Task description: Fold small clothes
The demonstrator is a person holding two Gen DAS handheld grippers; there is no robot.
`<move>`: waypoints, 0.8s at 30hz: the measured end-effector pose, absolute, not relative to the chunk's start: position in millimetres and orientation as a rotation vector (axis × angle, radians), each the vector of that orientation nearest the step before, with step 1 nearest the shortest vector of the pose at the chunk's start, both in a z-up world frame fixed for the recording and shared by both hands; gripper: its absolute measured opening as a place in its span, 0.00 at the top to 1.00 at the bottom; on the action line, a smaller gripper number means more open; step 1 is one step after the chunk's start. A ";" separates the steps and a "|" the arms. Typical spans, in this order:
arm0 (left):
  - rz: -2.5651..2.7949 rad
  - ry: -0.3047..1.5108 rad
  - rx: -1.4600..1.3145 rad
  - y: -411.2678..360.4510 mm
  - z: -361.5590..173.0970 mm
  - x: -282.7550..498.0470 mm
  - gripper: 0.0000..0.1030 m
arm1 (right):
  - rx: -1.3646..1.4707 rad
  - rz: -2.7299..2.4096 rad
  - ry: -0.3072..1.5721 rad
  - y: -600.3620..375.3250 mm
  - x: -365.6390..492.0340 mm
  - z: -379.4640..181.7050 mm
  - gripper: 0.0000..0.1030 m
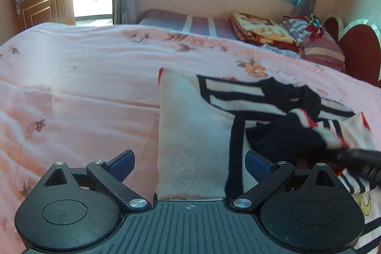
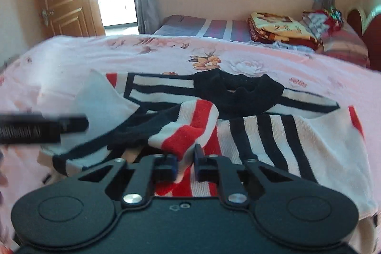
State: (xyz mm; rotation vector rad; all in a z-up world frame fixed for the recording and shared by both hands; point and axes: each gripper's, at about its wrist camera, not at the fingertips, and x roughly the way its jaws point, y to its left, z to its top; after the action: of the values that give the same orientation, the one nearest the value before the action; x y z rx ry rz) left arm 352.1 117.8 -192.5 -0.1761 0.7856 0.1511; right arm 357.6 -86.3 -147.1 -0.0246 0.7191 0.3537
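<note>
Listing what we see: one small striped sweater point(image 2: 250, 111), white, black and red with a black collar, spread on the pink floral bed cover point(image 1: 83, 68). Our left claw point(image 1: 188, 162) stands wide apart over the sweater's white part, pads clear of cloth. Our right claw point(image 2: 185, 158) is pinched together on a red-and-white striped sleeve point(image 2: 190, 130). Folded blankets point(image 2: 281, 27) lie on the far bed, well apart
</note>
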 end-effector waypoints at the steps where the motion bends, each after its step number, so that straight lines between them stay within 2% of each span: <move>1: 0.142 0.791 -0.180 117.1 -196.7 351.7 0.05 | 0.068 0.349 0.719 -100.0 360.0 -142.8 0.93; 5: 0.118 0.832 -0.169 108.0 -211.8 353.1 0.05 | 0.264 0.219 0.714 -165.7 358.9 -136.9 0.93; 8: 0.110 0.851 -0.192 104.0 -220.9 353.3 0.05 | 0.346 0.159 0.832 -204.6 362.6 -161.5 0.92; 9: 0.112 0.847 -0.184 102.1 -222.1 353.2 0.05 | 0.346 0.164 0.851 -208.8 361.9 -165.7 0.88; 10: 0.113 0.846 -0.181 101.2 -222.2 353.2 0.05 | 0.334 0.156 0.844 -210.6 360.0 -165.8 0.77; 13: 0.111 0.855 -0.180 101.2 -221.2 355.6 0.05 | 0.303 0.122 0.782 -213.3 358.3 -159.2 0.61; 16: 0.111 0.858 -0.173 101.2 -220.8 357.6 0.05 | 0.253 0.116 0.749 -209.4 366.0 -154.3 0.64; 20: 0.118 0.860 -0.177 100.5 -222.1 359.0 0.05 | 0.491 0.051 0.721 -244.5 367.4 -152.6 0.68; 22: 0.117 0.863 -0.185 101.7 -221.6 360.2 0.05 | 0.464 0.031 0.753 -252.7 366.9 -159.0 0.80; 24: 0.115 0.864 -0.211 105.2 -219.8 360.5 0.05 | 0.473 0.034 0.777 -260.4 365.6 -163.5 0.81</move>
State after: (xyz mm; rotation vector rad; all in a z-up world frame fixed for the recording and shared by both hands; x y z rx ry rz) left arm 360.5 105.2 -219.8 -0.2107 0.8636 0.1145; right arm 365.6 -260.4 -163.5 0.4733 0.7768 0.0343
